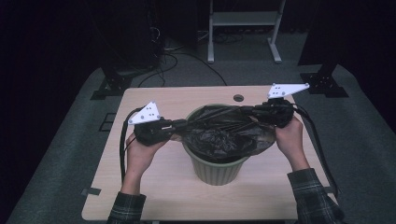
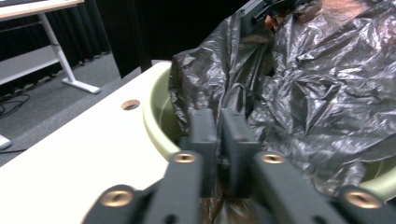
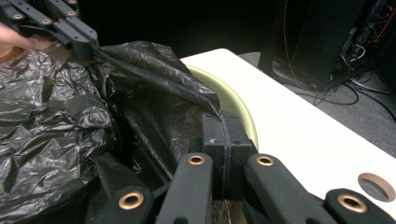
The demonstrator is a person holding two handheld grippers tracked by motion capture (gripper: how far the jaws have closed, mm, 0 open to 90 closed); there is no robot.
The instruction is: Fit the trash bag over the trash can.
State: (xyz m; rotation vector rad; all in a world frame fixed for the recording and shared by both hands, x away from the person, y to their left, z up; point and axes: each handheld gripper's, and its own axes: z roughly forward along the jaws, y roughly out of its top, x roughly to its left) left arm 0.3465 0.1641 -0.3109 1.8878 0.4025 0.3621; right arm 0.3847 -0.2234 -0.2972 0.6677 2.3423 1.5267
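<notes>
A pale green bin [image 1: 217,170] stands in the middle of the table. A black plastic bag [image 1: 224,135] lies crumpled in its mouth and over its rim. My left gripper [image 1: 180,125] is shut on the bag's left edge, just outside the rim. In the left gripper view the pads [image 2: 203,137] pinch bag film [image 2: 317,93] beside the green rim [image 2: 156,116]. My right gripper [image 1: 254,112] is shut on the bag's right edge. In the right gripper view its jaws [image 3: 223,135] clamp a taut fold of bag [image 3: 154,70] that runs across to the left gripper [image 3: 86,46].
The light wooden table [image 1: 154,186] has a round cable hole [image 1: 238,98] behind the bin. Black stands [image 1: 109,84] [image 1: 324,81] sit at its far corners. A white desk frame [image 1: 243,32] and loose cables [image 1: 163,60] lie on the floor beyond.
</notes>
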